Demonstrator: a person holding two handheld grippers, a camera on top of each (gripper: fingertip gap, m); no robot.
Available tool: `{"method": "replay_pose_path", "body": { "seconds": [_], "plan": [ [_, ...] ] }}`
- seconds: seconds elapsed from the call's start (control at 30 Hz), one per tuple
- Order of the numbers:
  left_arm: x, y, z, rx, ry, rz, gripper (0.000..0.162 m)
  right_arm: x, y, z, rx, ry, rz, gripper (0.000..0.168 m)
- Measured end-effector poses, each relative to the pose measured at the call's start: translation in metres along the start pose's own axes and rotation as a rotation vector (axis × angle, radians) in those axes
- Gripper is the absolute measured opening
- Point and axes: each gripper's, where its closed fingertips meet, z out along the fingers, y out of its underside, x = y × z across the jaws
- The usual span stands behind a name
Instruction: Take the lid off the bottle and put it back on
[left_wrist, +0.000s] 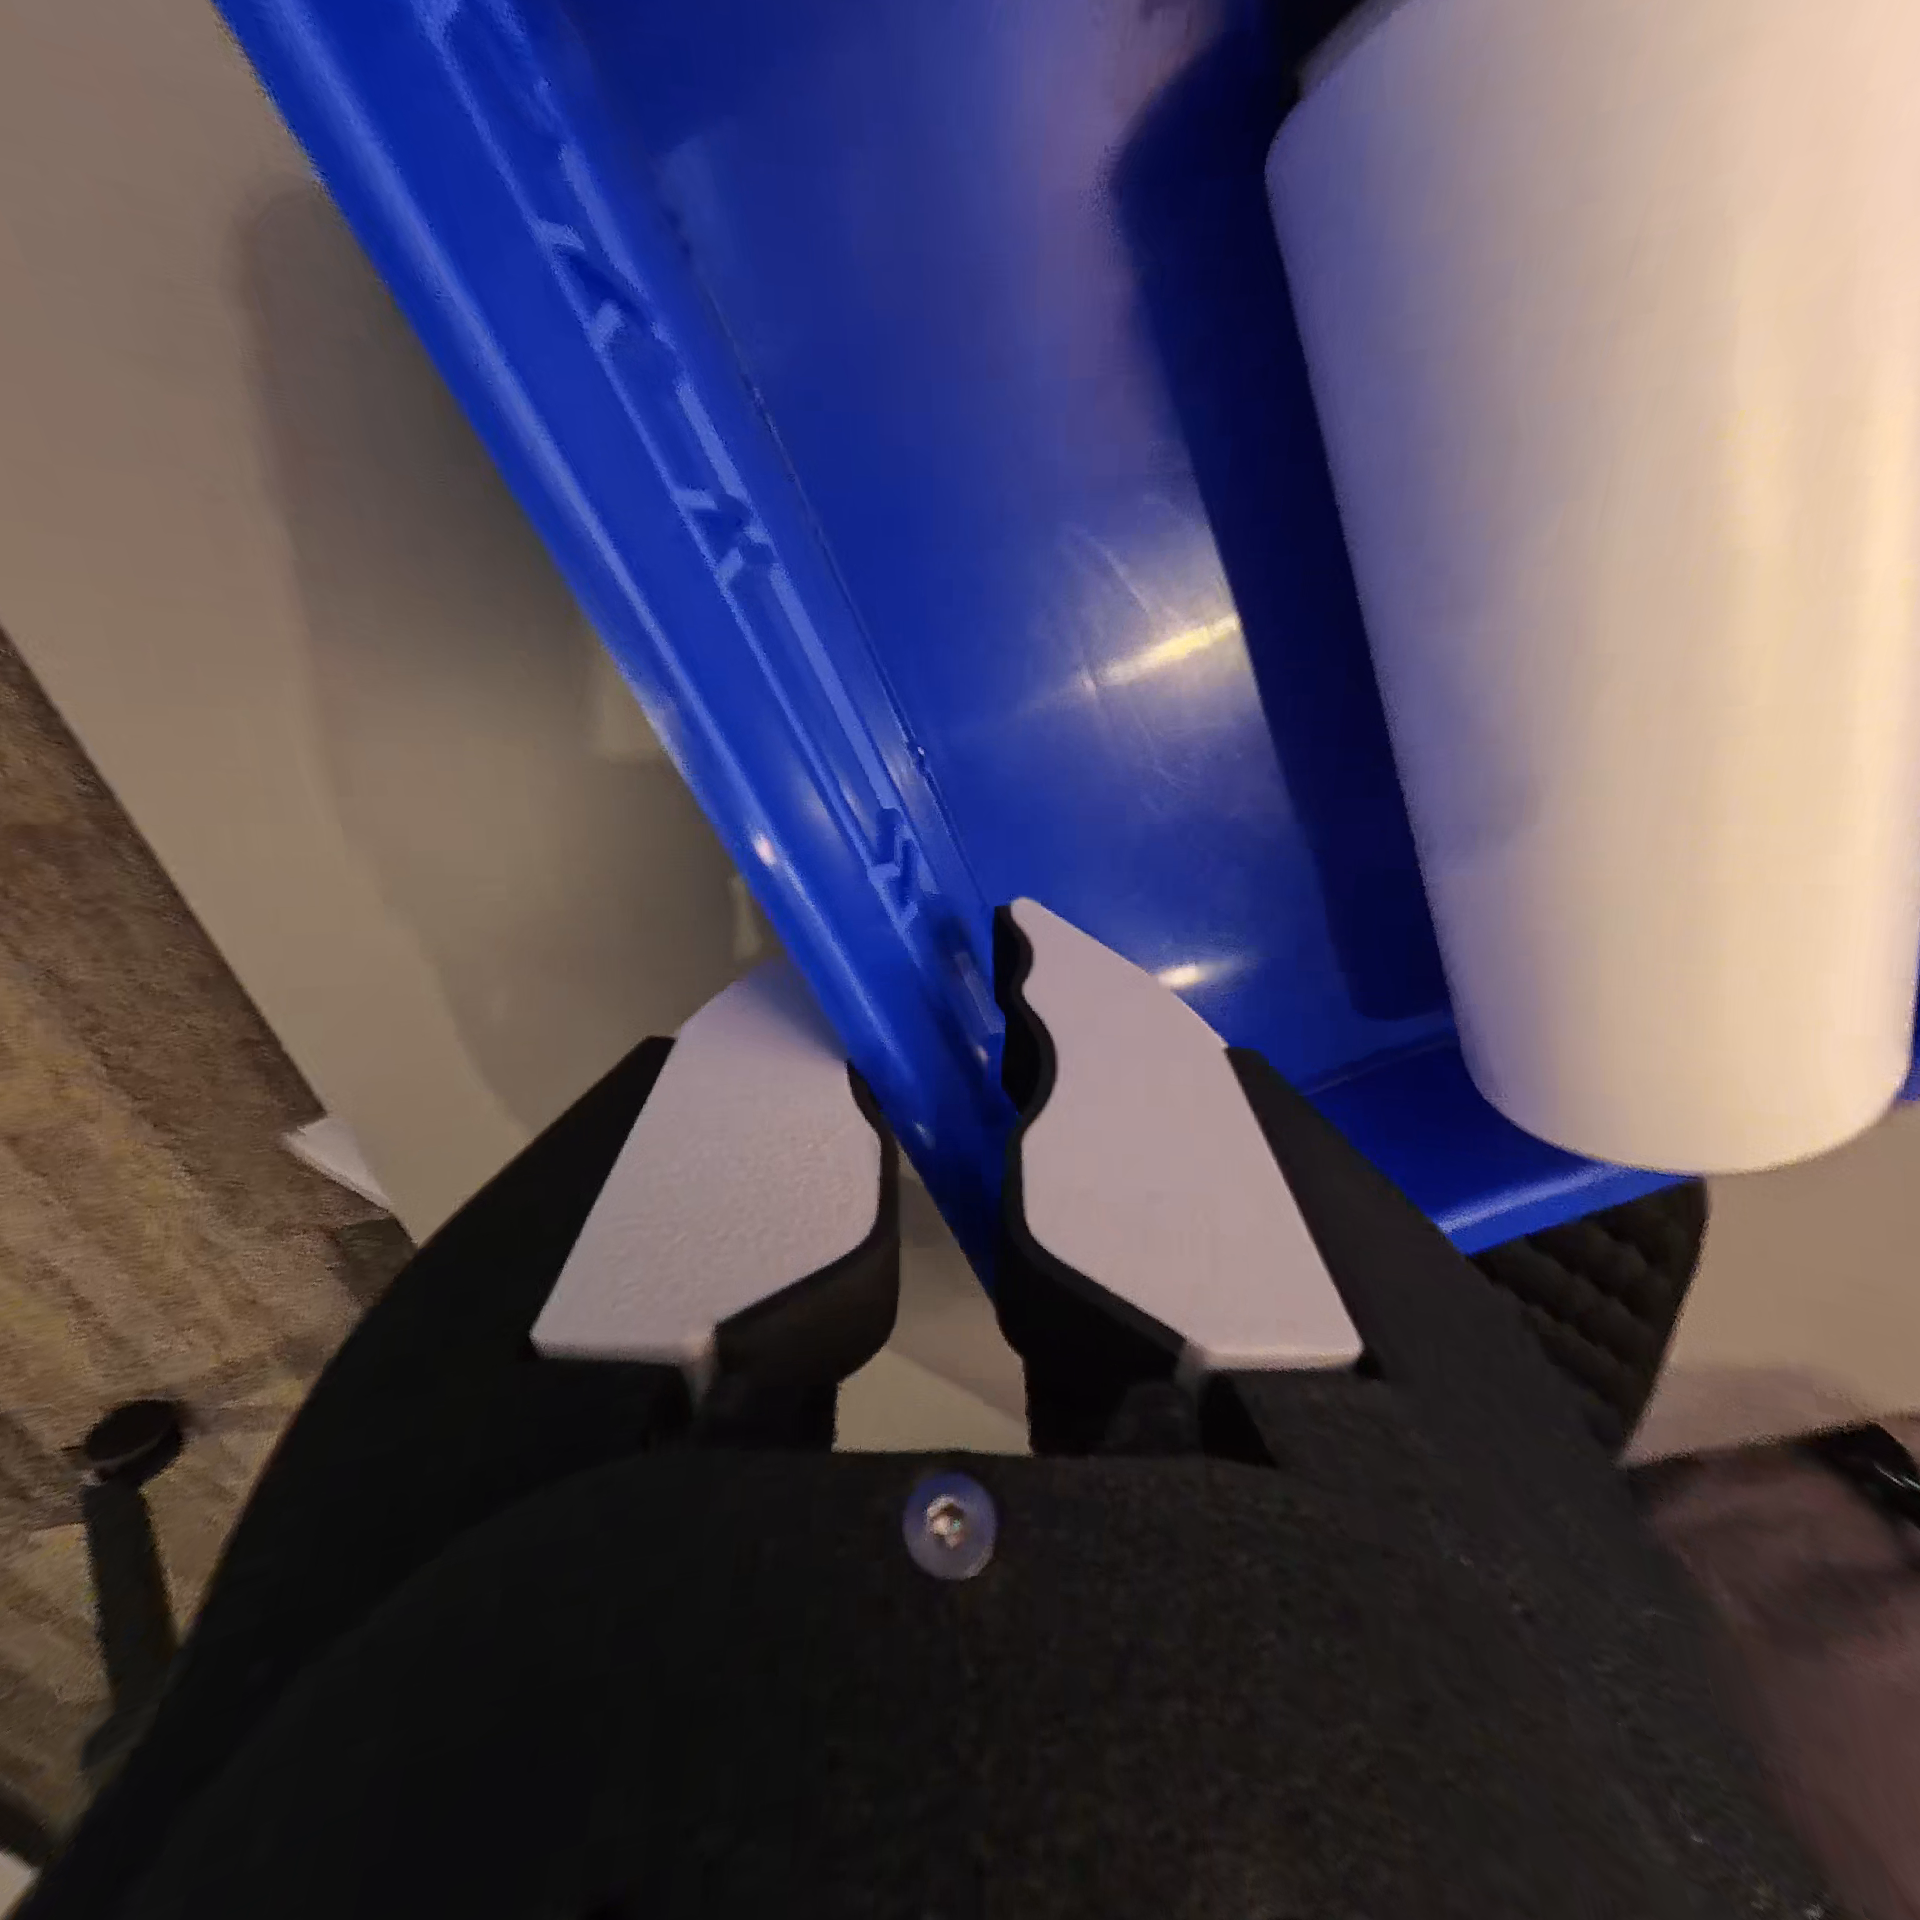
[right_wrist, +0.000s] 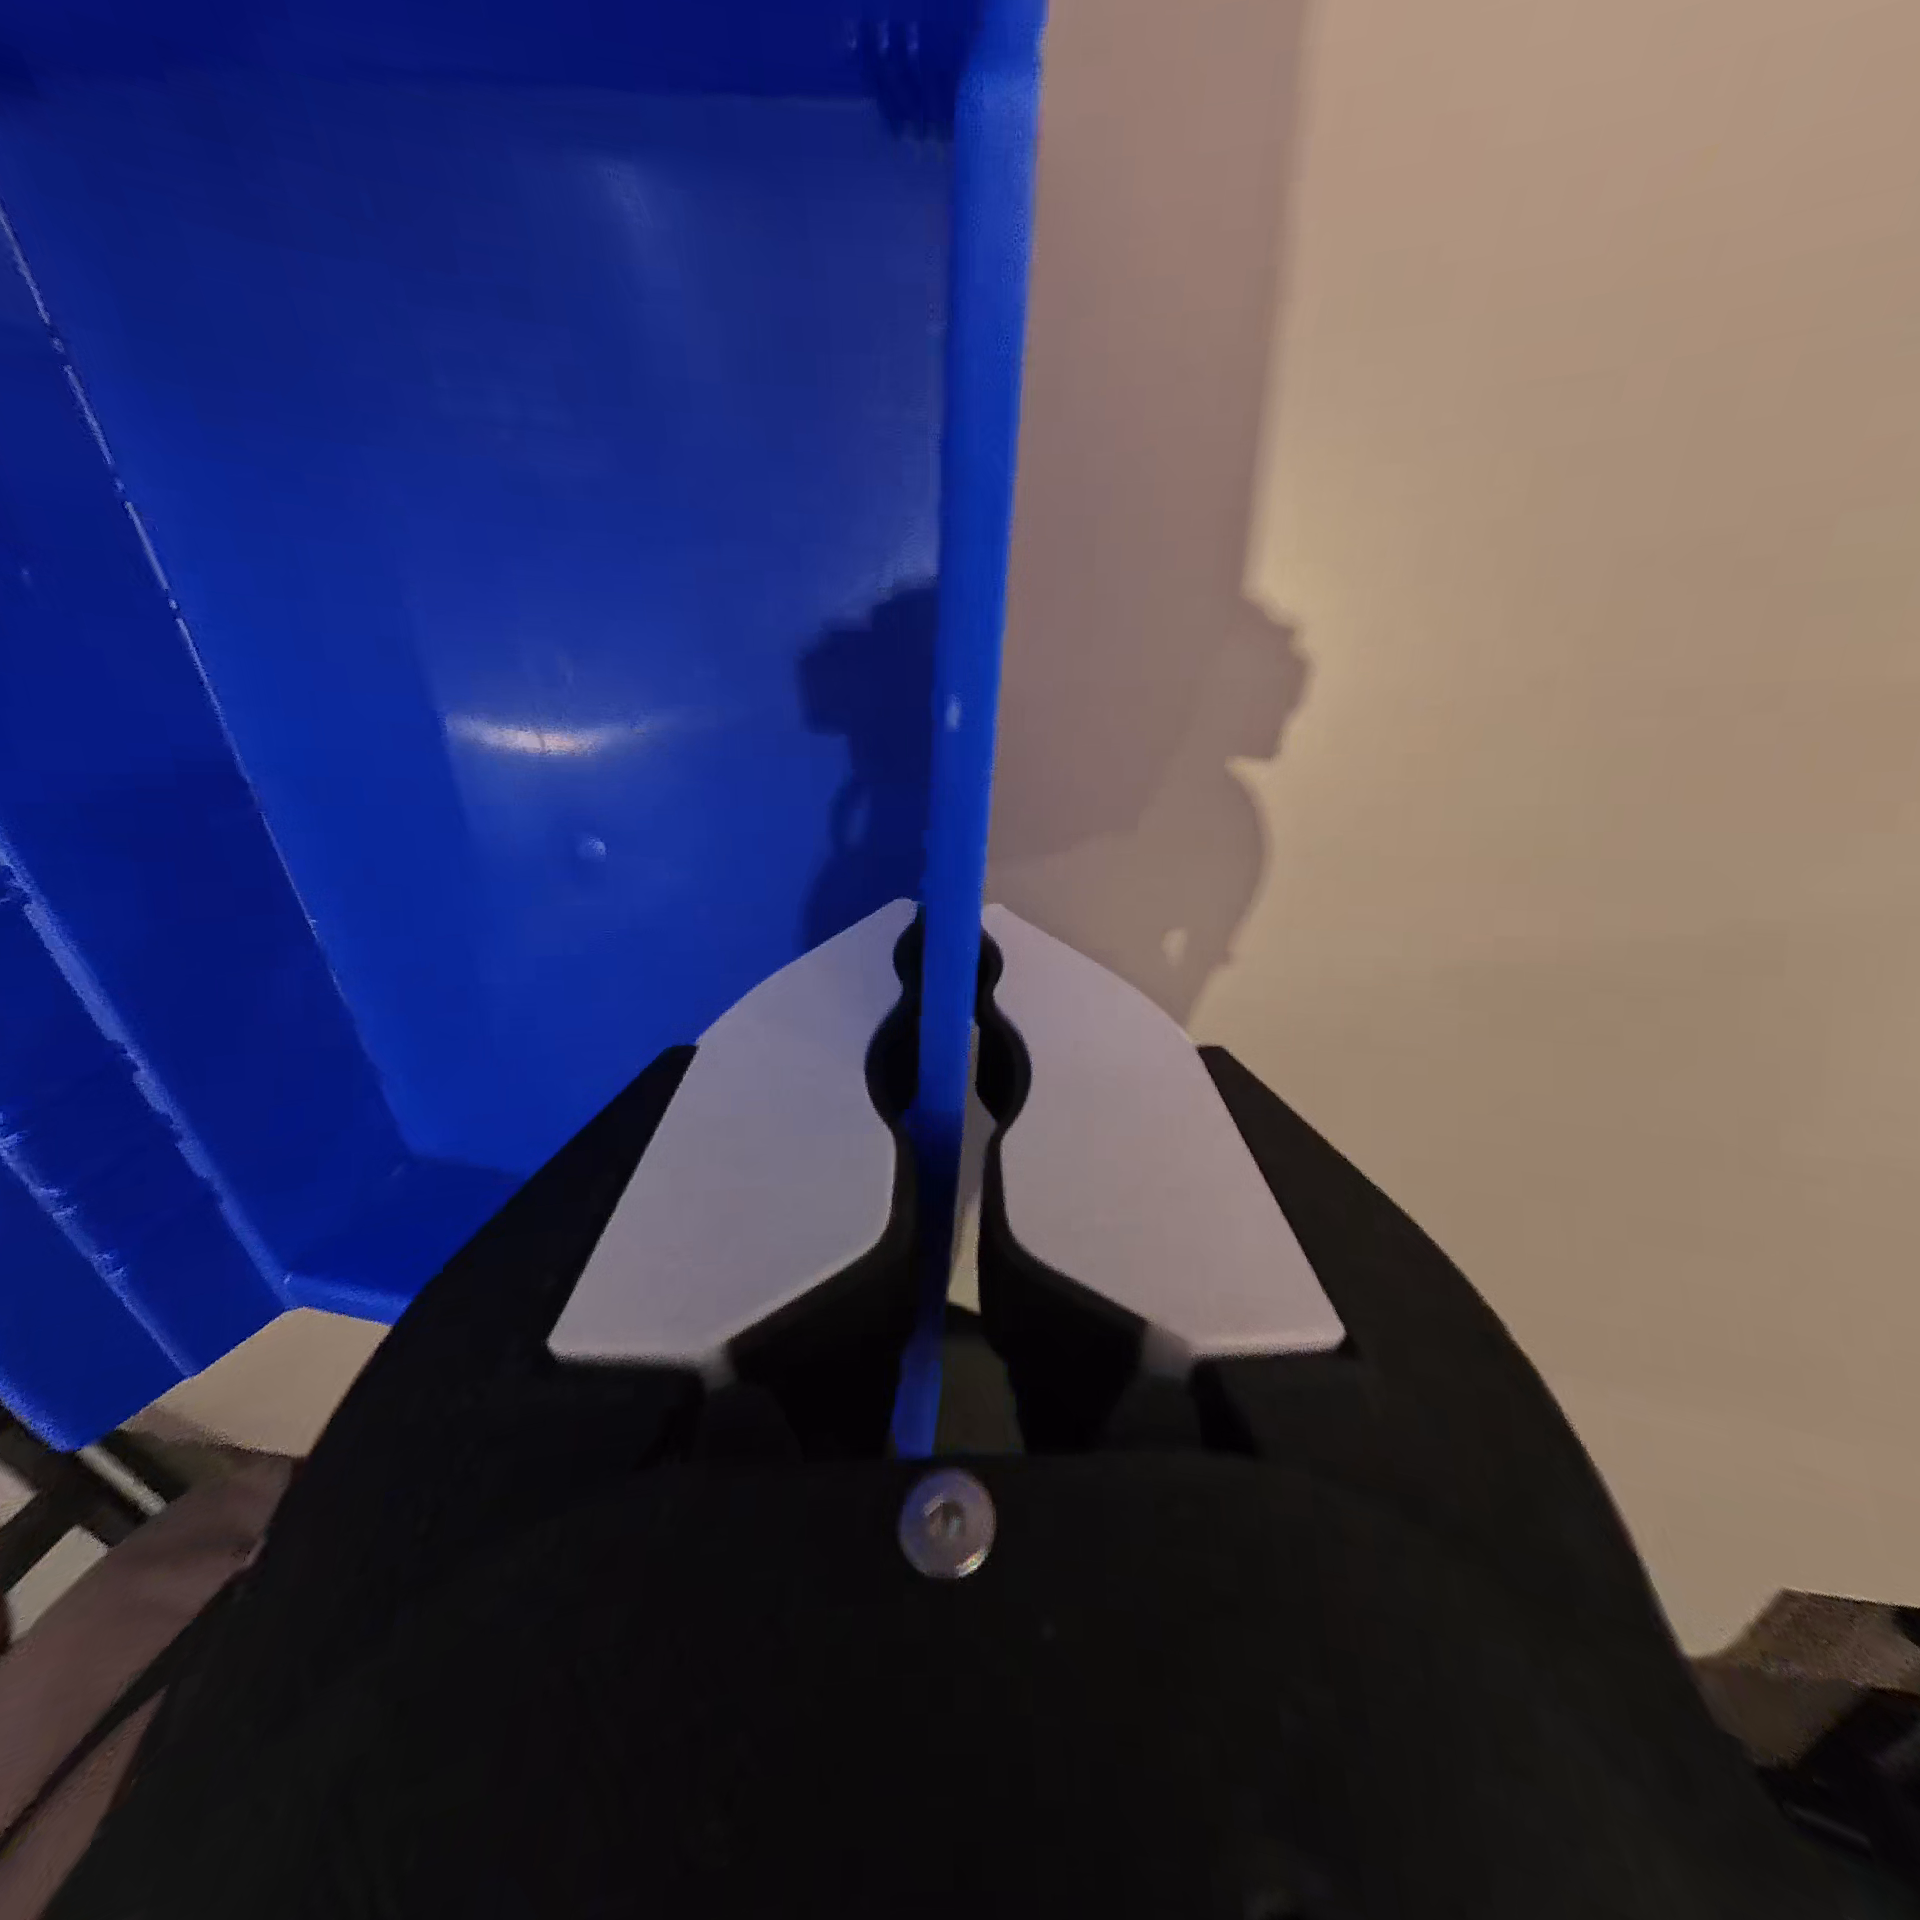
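Observation:
A white bottle (left_wrist: 1610, 623) lies on its side inside a blue plastic bin (left_wrist: 935, 416), blurred. Its top end runs out of view at the upper edge, so I cannot make out the lid. My left gripper (left_wrist: 914, 997) straddles the bin's left wall, one finger outside and one inside, shut on that wall. My right gripper (right_wrist: 951, 925) is shut on the bin's (right_wrist: 520, 520) right wall, which runs straight up between the two fingers. The bottle does not show in the right wrist view.
The bin is over a cream table top (left_wrist: 260, 520) (right_wrist: 1507, 520). Grey-brown carpet (left_wrist: 104, 1039) and a black stand foot (left_wrist: 130, 1444) lie beyond the table's left edge. A black textured object (left_wrist: 1590, 1299) sits under the bin's near corner.

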Motion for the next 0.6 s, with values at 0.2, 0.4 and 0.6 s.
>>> {"method": "replay_pose_path", "body": {
  "seconds": [0.2, 0.4, 0.6],
  "plan": [
    [-0.003, -0.033, 0.005, 0.066, -0.106, 0.045, 0.014, 0.040, -0.008, -0.007, 0.016, 0.076, -0.090, 0.010],
    [-0.004, -0.048, 0.007, 0.093, -0.173, 0.062, 0.018, 0.043, -0.012, -0.007, 0.019, 0.087, -0.196, 0.010],
    [-0.002, -0.046, 0.008, 0.100, -0.158, 0.022, 0.017, 0.046, -0.015, -0.008, 0.031, 0.085, -0.313, 0.011]
  ]
}}
